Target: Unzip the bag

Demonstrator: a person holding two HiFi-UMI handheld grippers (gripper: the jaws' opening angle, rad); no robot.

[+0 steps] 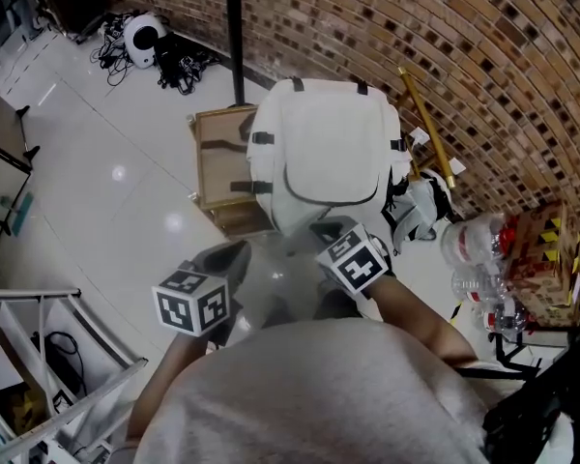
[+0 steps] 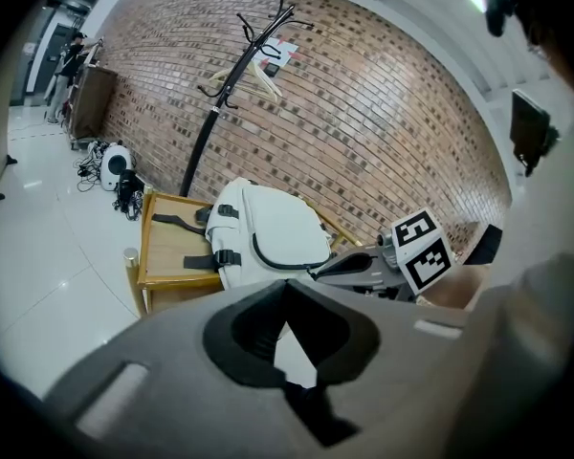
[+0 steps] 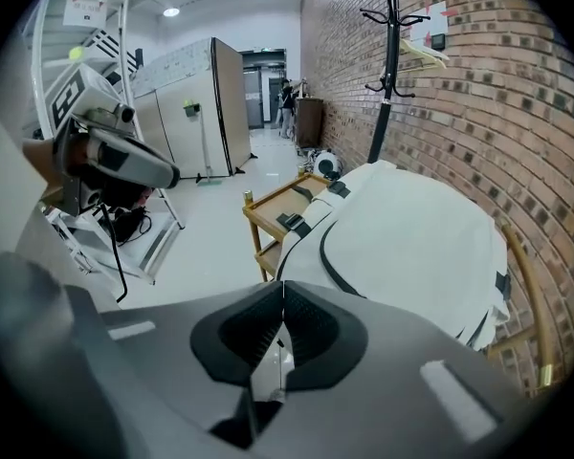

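The white bag [image 1: 324, 158] lies flat on a small wooden tabletop [image 1: 216, 167] that stands against the brick wall [image 1: 483, 56], its front panel turned up and its handle end towards the wall. A dark zipper line [image 1: 321, 201] curves in a U across the front panel, and black strap buckles [image 1: 261, 138] sit along the edge by the bare part of the tabletop. Both grippers are held on the near side of the bag, pointing at it from above the pale floor [image 1: 126, 191]. The right gripper [image 3: 283, 288] has its fingers pressed together with nothing between them. In the head view their tips lie at the bag's near edge, just below the bottom of the zipper curve, though whether they touch the fabric cannot be told. In the right gripper view the bag fills the space ahead and to the right of the fingertips, with the zipper line running just beyond them. The left gripper [image 2: 285, 287] also has its fingers closed tip to tip and holds nothing. It sits apart from the bag, off the near corner of the tabletop, and in its own view the bag lies ahead and slightly above the fingertips, with the right gripper reaching in from the right. A black coat stand [image 2: 215, 113] rises behind the tabletop beside the wall.
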